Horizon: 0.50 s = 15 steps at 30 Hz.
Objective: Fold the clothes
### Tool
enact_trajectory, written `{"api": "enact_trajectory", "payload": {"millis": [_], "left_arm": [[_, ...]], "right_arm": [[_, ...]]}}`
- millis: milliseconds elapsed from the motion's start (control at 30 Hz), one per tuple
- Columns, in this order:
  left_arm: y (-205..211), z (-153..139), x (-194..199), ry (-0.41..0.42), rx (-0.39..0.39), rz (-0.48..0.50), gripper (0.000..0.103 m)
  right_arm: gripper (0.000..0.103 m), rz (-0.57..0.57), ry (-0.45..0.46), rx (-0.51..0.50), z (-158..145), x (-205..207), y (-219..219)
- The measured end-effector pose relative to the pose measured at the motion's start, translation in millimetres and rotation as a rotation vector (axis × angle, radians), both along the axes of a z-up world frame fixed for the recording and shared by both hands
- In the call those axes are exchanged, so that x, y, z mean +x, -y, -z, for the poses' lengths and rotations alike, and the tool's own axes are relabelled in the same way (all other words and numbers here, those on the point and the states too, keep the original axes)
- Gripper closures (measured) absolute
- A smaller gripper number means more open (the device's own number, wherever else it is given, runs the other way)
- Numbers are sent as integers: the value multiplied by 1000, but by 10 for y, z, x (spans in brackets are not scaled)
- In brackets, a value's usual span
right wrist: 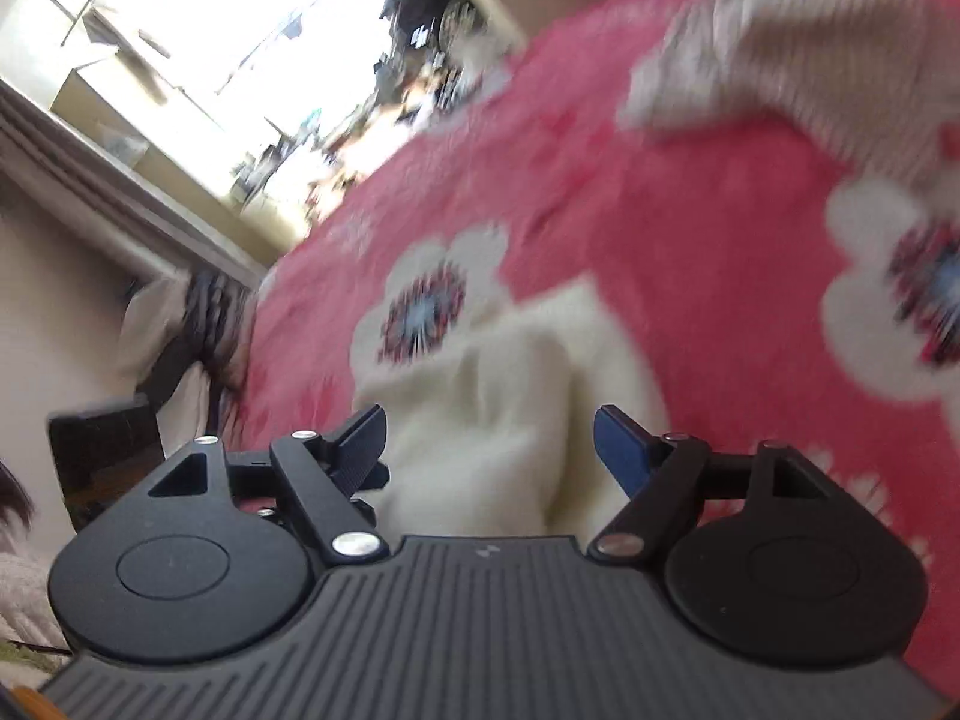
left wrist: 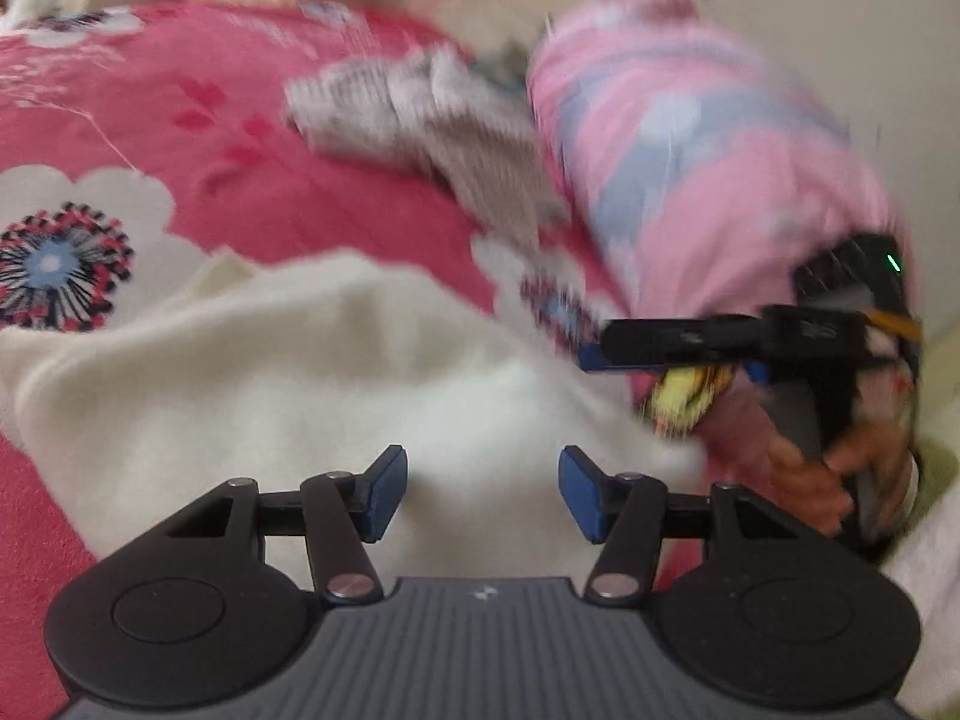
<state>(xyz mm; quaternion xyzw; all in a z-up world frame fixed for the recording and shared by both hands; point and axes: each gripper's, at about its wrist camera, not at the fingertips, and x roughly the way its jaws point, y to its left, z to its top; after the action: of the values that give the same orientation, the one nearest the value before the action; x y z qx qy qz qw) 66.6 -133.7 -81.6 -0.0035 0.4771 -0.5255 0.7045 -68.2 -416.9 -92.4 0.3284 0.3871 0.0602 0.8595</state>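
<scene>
Cream garment [left wrist: 288,372] seemingly beneath parted fingers [left wrist: 384,495].

The left tongs [left wrist: 483,492], black with blue pads, stand apart with nothing between them above a soft cream-white fleece garment [left wrist: 288,372] lying on a bed under a pink blanket printed with white flowers [left wrist: 240,180]. Beyond it lies a crumpled grey-and-white striped cloth [left wrist: 432,132] (blurred, so its kind is hard to tell). At the right, a hand [left wrist: 834,480] below a pink-and-blue patterned sleeve [left wrist: 708,150] holds the right tongs [left wrist: 606,345], reaching toward the cream garment's edge.
</scene>
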Motion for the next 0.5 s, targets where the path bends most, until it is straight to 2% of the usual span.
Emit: {"api": "enact_trajectory", "payload": {"millis": [133, 200, 300, 333, 433, 467, 500], "left_arm": [[293, -94, -61, 62, 146, 129, 47], [436, -123, -123, 105, 183, 175, 47], [590, -68, -261, 201, 214, 216, 47], [601, -24, -297, 221, 218, 210, 47], [552, 104, -421, 269, 202, 159, 45], [527, 124, -459, 282, 193, 142, 45], [512, 122, -483, 288, 187, 128, 45]], "right_arm": [[28, -104, -33, 35, 318, 46, 33], [29, -150, -34, 71, 420, 85, 39], [43, -218, -40, 164, 559, 208, 106], [50, -237, -40, 199, 599, 255, 126], [57, -286, -36, 282, 684, 414, 121], [67, -303, -39, 291, 701, 450, 93], [72, -320, -44, 293, 719, 478, 49]]}}
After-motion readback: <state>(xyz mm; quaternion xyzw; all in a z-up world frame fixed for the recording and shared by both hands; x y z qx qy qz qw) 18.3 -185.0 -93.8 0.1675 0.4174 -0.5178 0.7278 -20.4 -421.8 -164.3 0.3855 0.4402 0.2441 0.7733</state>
